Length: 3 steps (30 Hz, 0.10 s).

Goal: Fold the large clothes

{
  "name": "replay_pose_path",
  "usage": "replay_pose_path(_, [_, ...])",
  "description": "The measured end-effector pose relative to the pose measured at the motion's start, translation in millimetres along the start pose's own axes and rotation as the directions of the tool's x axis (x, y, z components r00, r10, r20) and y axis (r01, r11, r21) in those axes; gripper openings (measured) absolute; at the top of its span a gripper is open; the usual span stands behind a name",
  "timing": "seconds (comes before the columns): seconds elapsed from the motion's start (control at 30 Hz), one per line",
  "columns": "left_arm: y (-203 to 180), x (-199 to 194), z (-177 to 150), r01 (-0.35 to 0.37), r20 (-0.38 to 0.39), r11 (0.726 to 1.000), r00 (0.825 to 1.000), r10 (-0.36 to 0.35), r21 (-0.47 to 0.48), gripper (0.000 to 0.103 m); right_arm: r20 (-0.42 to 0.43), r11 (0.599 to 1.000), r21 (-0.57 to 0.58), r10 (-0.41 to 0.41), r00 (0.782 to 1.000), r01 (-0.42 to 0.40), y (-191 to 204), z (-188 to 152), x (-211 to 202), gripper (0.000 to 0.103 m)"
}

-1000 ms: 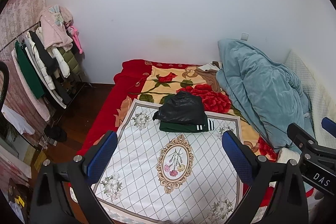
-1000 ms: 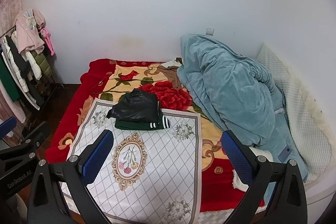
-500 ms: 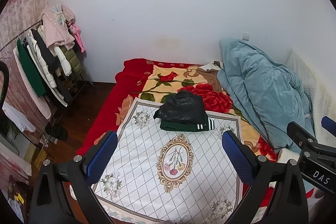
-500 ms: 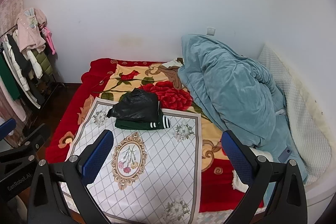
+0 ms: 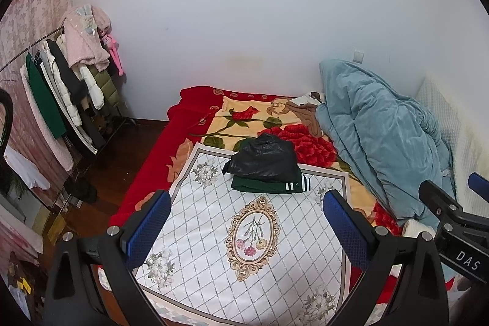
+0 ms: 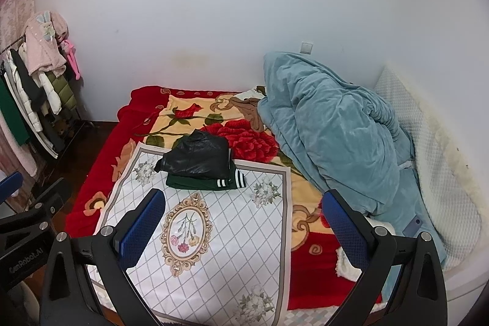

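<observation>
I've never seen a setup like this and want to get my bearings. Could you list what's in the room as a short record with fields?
surface: bed with rose blanket and white floral mat
folded stack: black jacket on green garment, at mat's far edge
bedding: blue duvet heaped on the right
left side: clothes rack
left hand-held gripper: open, holding nothing
right hand-held gripper: open, holding nothing

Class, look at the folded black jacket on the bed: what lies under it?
Under the black jacket lies a folded green garment with white-striped cuffs, on the white floral mat. Most of it is covered.
</observation>
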<state>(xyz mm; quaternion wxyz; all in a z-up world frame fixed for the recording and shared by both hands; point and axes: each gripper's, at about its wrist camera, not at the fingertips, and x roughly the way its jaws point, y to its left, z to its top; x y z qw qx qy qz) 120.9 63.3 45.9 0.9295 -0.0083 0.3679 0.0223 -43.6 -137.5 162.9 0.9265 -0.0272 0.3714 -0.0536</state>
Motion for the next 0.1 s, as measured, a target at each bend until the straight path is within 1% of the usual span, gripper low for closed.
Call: replay_pose_path(0.1, [-1.3, -1.8, 0.5, -0.001, 0.001, 1.000, 1.000, 0.001, -0.007, 0.101, 0.000, 1.000, -0.004, 0.001, 1.000, -0.001, -0.2, 0.7, 1.2, 0.103])
